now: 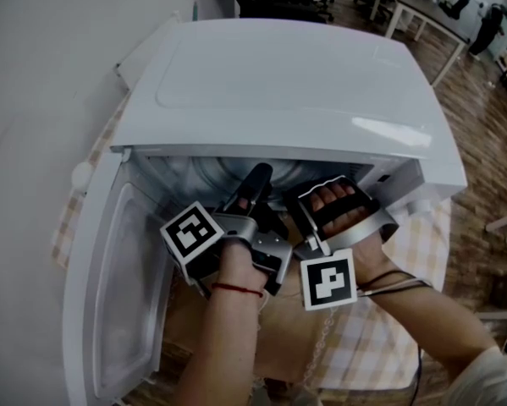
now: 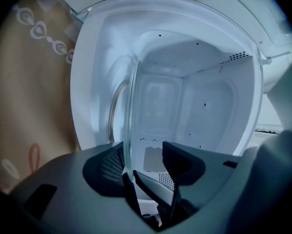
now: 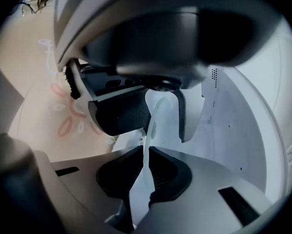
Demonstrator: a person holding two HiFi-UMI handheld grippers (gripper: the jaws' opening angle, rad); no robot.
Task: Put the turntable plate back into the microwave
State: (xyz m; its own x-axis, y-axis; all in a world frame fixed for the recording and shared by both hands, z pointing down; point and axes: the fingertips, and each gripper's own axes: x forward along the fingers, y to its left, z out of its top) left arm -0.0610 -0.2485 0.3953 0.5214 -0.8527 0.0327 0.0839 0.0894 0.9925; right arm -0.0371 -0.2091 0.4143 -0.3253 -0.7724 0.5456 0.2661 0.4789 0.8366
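The glass plate is clear and thin w/ a curved raised rim, faint bluish-white against the white cavity, and barely visible from the head view. Both tool views catch it edge-on. In the left gripper view its edge runs top to bottom, from btwn the jaws away into the cavity, bowing a little at the far end. Level or tilted in the room: can't tell. It sits in the open mouth of the microwave, w/ the door swung wide at left and the plate's far part inside the cavity.

The left tool is released, jaws wide apart. The rim lies just against one pad and the other pad is well clear. The right tool is clenched on the plate's near edge, pads tight either side of the glass.

The microwave stands on a surface w/ a checked cloth.
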